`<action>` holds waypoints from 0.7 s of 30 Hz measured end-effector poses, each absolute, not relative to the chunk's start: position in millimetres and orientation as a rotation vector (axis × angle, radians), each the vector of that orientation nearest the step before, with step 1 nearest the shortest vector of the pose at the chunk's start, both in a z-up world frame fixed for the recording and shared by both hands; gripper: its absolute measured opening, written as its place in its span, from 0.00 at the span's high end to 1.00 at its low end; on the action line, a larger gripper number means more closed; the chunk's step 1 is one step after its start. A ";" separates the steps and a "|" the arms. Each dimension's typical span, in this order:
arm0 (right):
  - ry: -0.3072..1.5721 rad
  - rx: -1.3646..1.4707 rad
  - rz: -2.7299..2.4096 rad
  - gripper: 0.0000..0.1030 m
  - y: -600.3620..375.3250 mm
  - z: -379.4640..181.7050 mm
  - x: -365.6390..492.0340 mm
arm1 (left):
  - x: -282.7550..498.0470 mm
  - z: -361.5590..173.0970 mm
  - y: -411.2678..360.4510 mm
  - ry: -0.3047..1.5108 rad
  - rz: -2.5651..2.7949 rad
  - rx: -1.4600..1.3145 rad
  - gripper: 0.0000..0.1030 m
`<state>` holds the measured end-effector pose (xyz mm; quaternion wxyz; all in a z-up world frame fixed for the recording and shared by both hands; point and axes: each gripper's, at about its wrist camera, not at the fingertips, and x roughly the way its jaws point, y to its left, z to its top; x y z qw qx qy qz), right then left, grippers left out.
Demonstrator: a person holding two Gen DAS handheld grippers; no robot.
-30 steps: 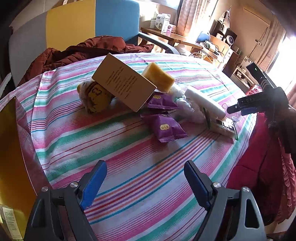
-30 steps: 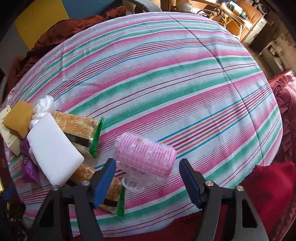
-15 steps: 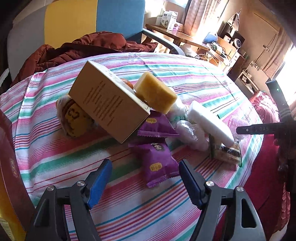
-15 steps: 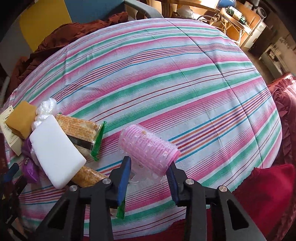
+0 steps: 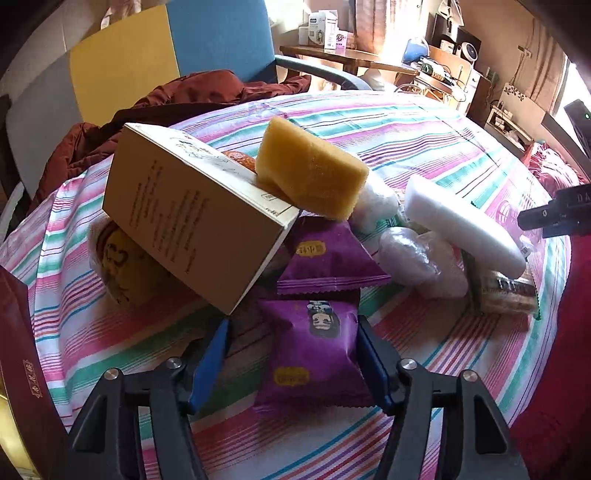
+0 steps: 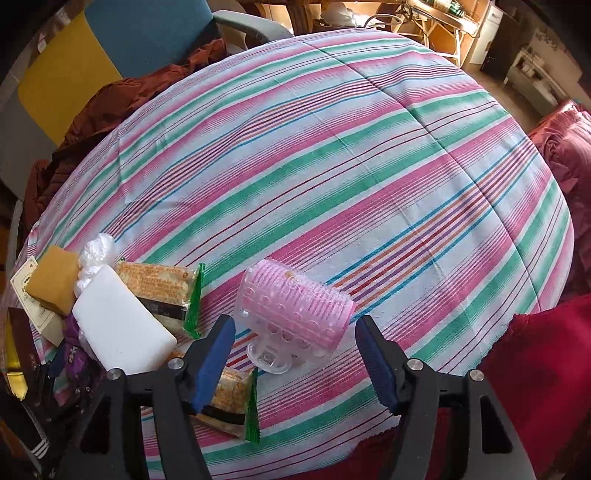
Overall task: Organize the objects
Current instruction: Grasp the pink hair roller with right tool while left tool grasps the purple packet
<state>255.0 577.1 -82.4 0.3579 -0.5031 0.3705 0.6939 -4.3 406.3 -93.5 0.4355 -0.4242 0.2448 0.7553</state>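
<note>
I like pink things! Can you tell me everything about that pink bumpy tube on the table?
The pink roller is a short see-through plastic cylinder, ribbed and dotted with round bumps. It lies tilted on its side on the striped cloth, with a clear round clip piece under its near end. It sits ahead of the open right gripper, between the fingers but untouched. Snack packs lie to its left, apart.

Behind your striped surface (image 6: 332, 166) stands a chair (image 5: 166, 48) with yellow and blue back panels, a dark red jacket (image 5: 177, 99) heaped on its seat. Farther back you see a wooden side table (image 5: 343, 55) holding boxes, cluttered shelves (image 5: 443, 70), and sunlit curtains (image 5: 373, 18).
</note>
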 end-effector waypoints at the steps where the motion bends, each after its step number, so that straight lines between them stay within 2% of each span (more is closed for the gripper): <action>1: 0.968 -1.292 1.781 0.29 577.8 -82.9 256.9 | -4.3 -94.0 403.8 0.596 1.881 -1.047 0.35; 3: 0.985 -1.290 1.753 0.11 579.2 -82.3 260.3 | -5.3 -94.2 400.4 0.580 1.885 -1.049 0.36; 5: 0.991 -1.270 1.748 0.02 580.2 -78.7 262.6 | -4.8 -93.7 400.3 0.595 1.885 -1.051 0.35; 8: 0.944 -1.240 1.744 0.00 578.0 -70.2 262.7 | -5.9 -93.1 398.2 0.594 1.879 -1.055 0.35; 13: 0.986 -1.278 1.696 0.00 585.4 -75.7 234.3 | -2.5 -87.8 397.3 0.602 1.879 -1.062 0.35; 14: 0.984 -1.289 1.691 0.01 585.5 -78.6 231.6 | -2.2 -87.7 396.7 0.607 1.879 -1.063 0.36; 16: 0.992 -1.342 1.684 0.30 583.5 -87.8 226.0 | -0.8 -85.8 394.5 0.619 1.886 -1.062 0.41; 17: 1.003 -1.363 1.678 0.36 582.2 -90.8 224.9 | -0.6 -84.8 392.3 0.619 1.889 -1.059 0.48; 21: 0.961 -1.323 1.716 0.36 573.9 -79.8 226.3 | 3.0 -82.6 376.9 0.610 1.894 -1.052 0.50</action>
